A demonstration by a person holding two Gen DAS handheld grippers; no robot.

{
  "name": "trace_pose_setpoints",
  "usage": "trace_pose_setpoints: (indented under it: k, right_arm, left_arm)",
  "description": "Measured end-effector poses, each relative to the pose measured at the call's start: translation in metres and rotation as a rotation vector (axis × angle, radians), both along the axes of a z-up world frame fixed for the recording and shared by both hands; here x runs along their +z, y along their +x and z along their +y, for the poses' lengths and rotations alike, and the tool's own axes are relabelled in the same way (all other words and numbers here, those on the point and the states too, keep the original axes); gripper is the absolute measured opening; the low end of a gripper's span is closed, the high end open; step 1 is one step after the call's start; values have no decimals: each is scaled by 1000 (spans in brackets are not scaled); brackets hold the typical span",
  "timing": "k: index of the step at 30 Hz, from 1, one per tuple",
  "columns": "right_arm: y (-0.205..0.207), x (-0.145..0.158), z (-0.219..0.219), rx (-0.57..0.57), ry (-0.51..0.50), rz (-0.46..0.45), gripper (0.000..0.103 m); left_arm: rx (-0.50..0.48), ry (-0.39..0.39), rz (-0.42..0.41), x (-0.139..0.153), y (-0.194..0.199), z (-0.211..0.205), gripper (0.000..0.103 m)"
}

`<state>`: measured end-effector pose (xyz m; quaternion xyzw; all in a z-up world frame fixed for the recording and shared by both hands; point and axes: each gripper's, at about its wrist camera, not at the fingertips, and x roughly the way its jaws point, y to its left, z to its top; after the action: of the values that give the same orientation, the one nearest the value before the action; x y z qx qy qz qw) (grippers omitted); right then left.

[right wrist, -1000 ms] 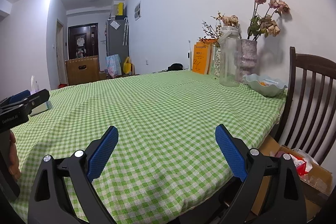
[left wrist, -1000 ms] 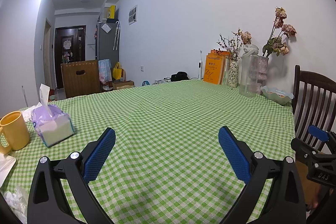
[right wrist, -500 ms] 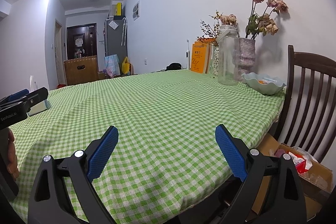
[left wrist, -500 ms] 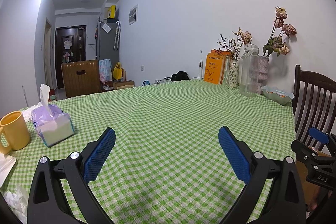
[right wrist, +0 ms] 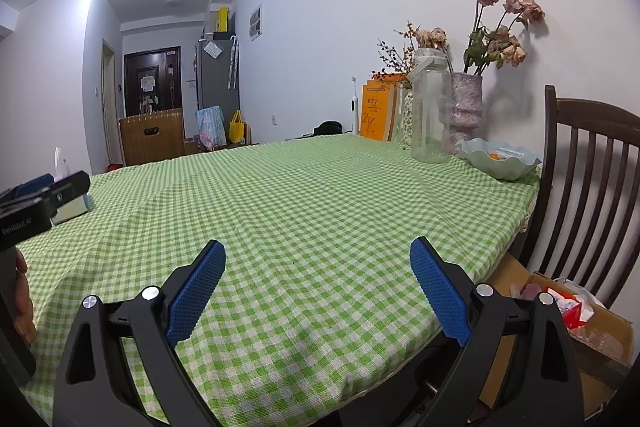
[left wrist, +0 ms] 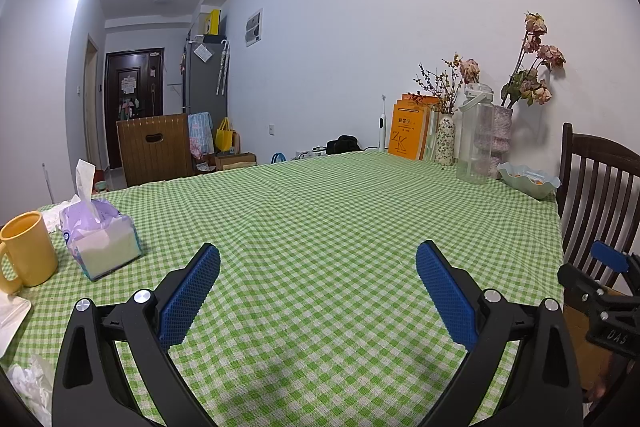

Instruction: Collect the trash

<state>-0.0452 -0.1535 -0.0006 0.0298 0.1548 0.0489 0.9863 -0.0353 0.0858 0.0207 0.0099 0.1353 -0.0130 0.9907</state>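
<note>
Searching looks like the step in hand: left tongs point(left wrist: 318, 273) and right tongs point(right wrist: 318, 273) hover spread and empty over the bench point(left wrist: 320, 211). Crumpled tissue point(left wrist: 30, 385) lies low left of the left tongs, so they should swing there and pinch.

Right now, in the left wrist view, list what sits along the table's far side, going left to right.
Orange books → small floral vase → clear water jug → pale green wavy bowl. The pink vase behind the jug overlaps it, so I leave it out.
</note>
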Motion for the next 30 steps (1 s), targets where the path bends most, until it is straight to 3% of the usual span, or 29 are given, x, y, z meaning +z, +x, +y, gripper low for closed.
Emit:
trace_pose_setpoints:
  k: [30]
  right_arm:
    - [-1, -4, 4, 7, -6, 1, 90]
  left_arm:
    - [11, 0, 1, -2, 1, 2, 95]
